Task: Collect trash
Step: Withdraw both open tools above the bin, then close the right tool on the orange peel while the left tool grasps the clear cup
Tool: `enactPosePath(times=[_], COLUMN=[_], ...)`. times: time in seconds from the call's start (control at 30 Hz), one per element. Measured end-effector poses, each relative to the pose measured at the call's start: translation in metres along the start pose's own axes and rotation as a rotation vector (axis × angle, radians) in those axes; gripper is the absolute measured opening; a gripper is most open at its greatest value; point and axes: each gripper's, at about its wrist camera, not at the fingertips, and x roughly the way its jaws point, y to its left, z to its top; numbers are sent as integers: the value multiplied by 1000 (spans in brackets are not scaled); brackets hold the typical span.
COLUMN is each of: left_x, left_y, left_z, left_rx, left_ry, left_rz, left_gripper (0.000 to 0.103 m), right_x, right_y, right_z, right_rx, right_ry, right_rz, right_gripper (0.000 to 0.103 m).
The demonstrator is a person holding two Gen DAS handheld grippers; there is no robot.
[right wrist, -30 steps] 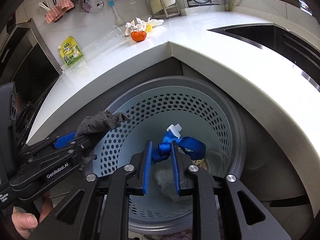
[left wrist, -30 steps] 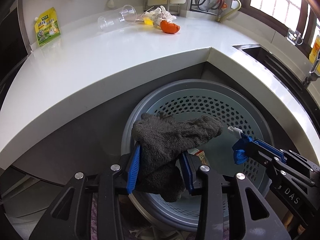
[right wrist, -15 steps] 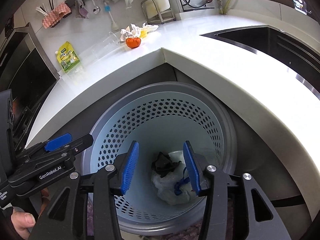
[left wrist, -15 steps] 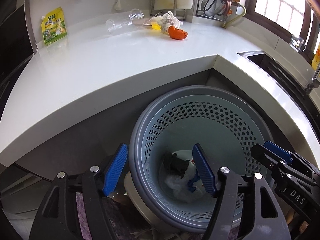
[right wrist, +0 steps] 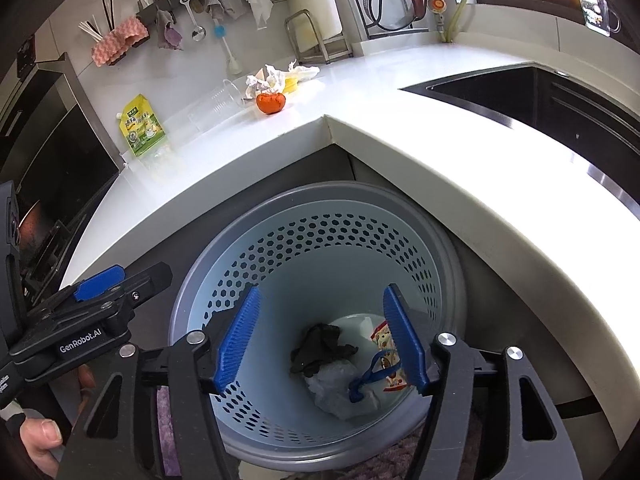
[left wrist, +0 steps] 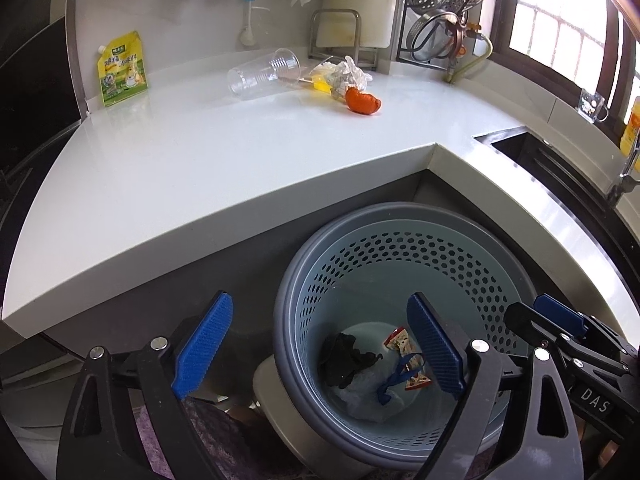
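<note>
A grey-blue perforated bin (left wrist: pixel 400 240) (right wrist: pixel 332 224) stands on the floor below the counter corner. Inside lie a dark grey cloth (left wrist: pixel 346 360) (right wrist: pixel 320 346), a blue strap (left wrist: pixel 396 380) (right wrist: pixel 368 376), a snack wrapper (left wrist: pixel 404 344) and white plastic (right wrist: pixel 336 388). My left gripper (left wrist: pixel 320 348) is open and empty over the bin's near rim. My right gripper (right wrist: pixel 322 340) is open and empty above the bin. On the counter lie a clear cup (left wrist: pixel 264 74), crumpled tissue (left wrist: pixel 348 76), an orange peel (left wrist: pixel 362 100) (right wrist: pixel 271 102) and a green pouch (left wrist: pixel 120 68) (right wrist: pixel 142 126).
The white L-shaped counter (left wrist: pixel 240 160) wraps around the bin. A sink (right wrist: pixel 540 96) is on the right. A dish rack (left wrist: pixel 444 20) and hanging utensils (right wrist: pixel 200 12) line the back wall. A purple mat (left wrist: pixel 216 440) lies on the floor.
Both grippers opened and dropped their loads: the grey cloth from the left, the blue strap from the right. Both now lie in the bin. The grippers rose and opened wider.
</note>
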Motion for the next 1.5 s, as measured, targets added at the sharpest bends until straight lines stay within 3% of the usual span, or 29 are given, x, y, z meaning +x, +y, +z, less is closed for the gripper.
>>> enactPosePath(times=[0.07, 0.53, 0.83, 0.97, 1.07, 1.27, 1.5], left_x=[-5, -35, -32, -21, -8, 19, 49], left_y=[2, 24, 40, 49, 57, 68, 81], left_z=[1, 20, 52, 71, 86, 114, 138], left_rx=[-5, -45, -35, -36, -47, -62, -76], left_ry=[-19, -161, -206, -205, -187, -164, -125], left_rz=[-1, 39, 59, 48, 33, 30, 35], left_gripper=[94, 97, 97, 97, 97, 97, 97], right_x=[-5, -34, -12, 4, 22, 65, 117], right_y=[2, 17, 41, 43, 47, 53, 70], right_z=[1, 24, 68, 97, 121, 156, 186], right_rx=[-14, -136, -181, -137, -139, -124, -163], right_ry=[-27, -233, -222, -224, -185, -101, -45], right_rz=[-1, -64, 32, 71, 39, 67, 11], right_gripper=[71, 79, 80, 81, 81, 82, 82])
